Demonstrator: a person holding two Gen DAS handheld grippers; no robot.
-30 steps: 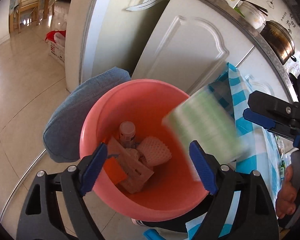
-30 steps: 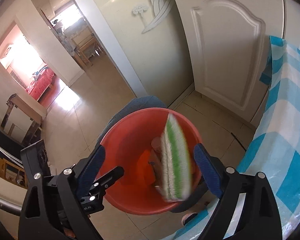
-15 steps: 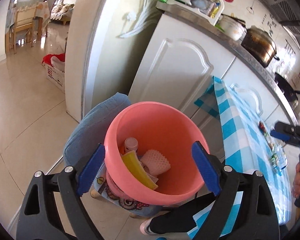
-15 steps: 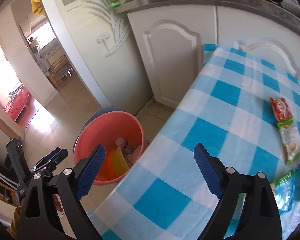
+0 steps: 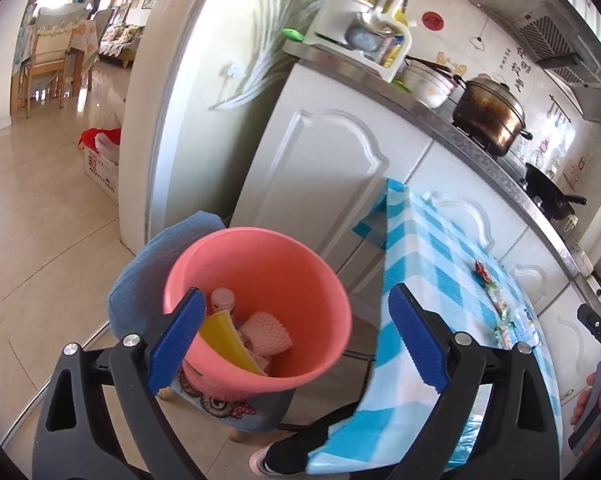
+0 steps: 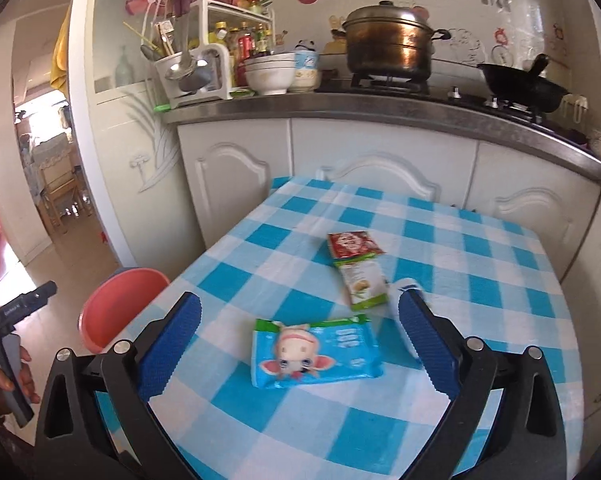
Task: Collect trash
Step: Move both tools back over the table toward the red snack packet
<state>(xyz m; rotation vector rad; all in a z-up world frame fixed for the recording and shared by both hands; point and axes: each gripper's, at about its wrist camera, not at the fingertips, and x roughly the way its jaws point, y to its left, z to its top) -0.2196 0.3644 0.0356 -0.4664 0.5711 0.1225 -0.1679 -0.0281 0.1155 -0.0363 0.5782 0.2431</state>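
A pink bucket [image 5: 260, 280] stands on a blue-cushioned stool beside the table and holds a yellow packet [image 5: 224, 340], a white foam net [image 5: 266, 332] and a small bottle [image 5: 222, 298]. My left gripper [image 5: 296, 320] hovers above it, its jaws opening with nothing between them. My right gripper [image 6: 298, 320] is over the checked table [image 6: 480, 272], its jaws opening too and empty. Ahead of it on the cloth lie a blue wipes pack [image 6: 314, 350], a green-white packet [image 6: 364, 284] and a red packet [image 6: 352, 244]. The bucket [image 6: 116, 308] shows at the table's left.
A kitchen counter [image 6: 380, 108] behind the table carries a steamer pot [image 6: 390, 46], a wok [image 6: 520, 82], bowls and a utensil rack. White cabinet doors [image 5: 324, 168] stand close to the bucket. A laundry basket [image 5: 102, 164] sits on the tiled floor.
A green-and-white packet was dropping over the bucket; a yellow packet now lies inside. My right gripper swung from the bucket to the table. The left one rose and drew back.
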